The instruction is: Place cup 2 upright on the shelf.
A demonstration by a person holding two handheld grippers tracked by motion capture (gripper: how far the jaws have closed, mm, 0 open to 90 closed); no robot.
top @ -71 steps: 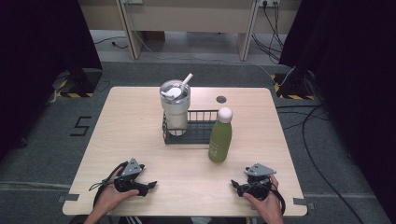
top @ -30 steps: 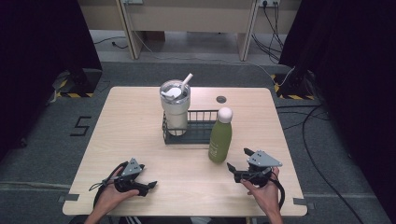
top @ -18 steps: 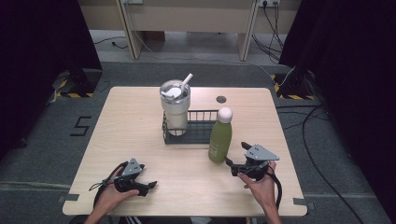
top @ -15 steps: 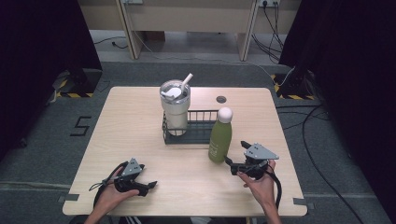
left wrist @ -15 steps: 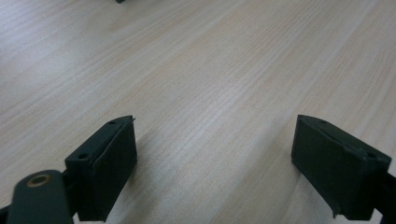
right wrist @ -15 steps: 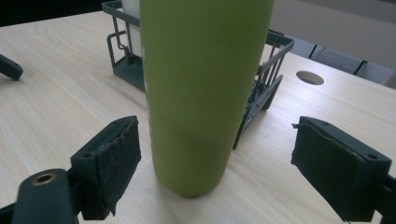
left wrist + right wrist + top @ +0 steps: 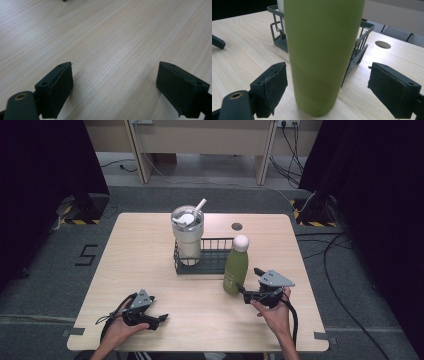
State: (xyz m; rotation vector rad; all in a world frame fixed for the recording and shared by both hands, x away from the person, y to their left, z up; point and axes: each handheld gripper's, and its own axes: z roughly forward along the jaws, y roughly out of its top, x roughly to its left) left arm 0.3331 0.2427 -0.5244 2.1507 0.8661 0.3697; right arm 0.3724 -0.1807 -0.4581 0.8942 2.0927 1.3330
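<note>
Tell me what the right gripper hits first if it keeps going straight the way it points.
The green bottle. It stands upright dead ahead of the right gripper, between the open jaws, with a gap to each pad. Right behind it is the wire basket, so nothing else should come first.

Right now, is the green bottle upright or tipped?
Upright. The green metal bottle with the white cap stands on its base on the light wooden table, beside the dark wire basket.
</note>
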